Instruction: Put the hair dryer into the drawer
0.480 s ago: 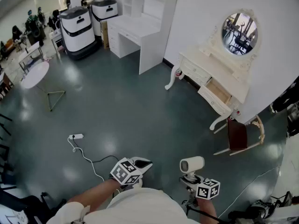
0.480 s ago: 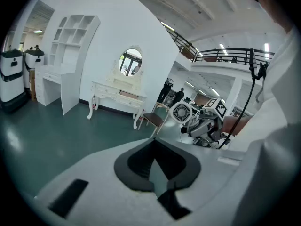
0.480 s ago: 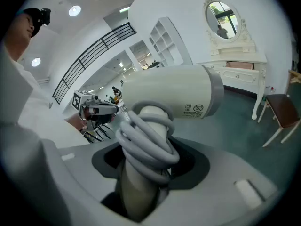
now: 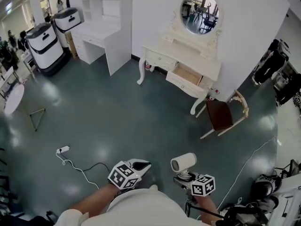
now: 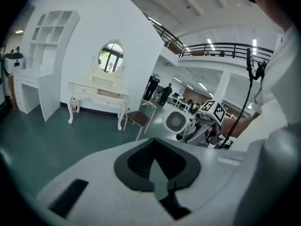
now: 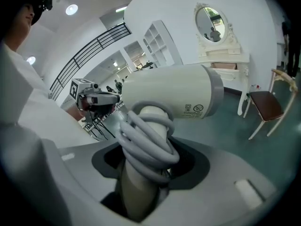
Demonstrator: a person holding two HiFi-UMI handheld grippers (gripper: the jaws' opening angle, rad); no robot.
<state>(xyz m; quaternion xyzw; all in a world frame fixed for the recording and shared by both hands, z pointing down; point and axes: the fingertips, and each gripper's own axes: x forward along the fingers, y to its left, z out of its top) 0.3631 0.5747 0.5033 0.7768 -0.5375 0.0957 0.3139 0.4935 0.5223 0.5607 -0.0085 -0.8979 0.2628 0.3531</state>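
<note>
The white hair dryer [image 4: 183, 162] stands upright low in the head view, its grey cord wound round the handle [image 6: 146, 140]. My right gripper [image 4: 186, 174] is shut on that handle, and its barrel [image 6: 174, 95] points at the dressing table. The cream dressing table [image 4: 162, 55] stands against the far wall under an oval mirror, with its right drawer [image 4: 187, 74] pulled open. That drawer [image 6: 225, 66] also shows in the right gripper view. My left gripper [image 4: 138, 166] hangs beside the dryer, jaws together with nothing between them [image 5: 160, 173]. The dryer's rear grille [image 5: 176, 121] shows in the left gripper view.
A wooden chair [image 4: 220, 114] stands right of the dressing table. A power strip with its cable [image 4: 63, 149] lies on the floor at left. A white desk with shelves [image 4: 101, 36] and two white machines [image 4: 43, 41] stand at the back left. A thin cable [image 4: 244, 166] crosses the floor at right.
The head view has swung right: the dressing table, chair and open drawer now sit further left and nearer the middle. Both grippers keep their pose, the dryer still held.
</note>
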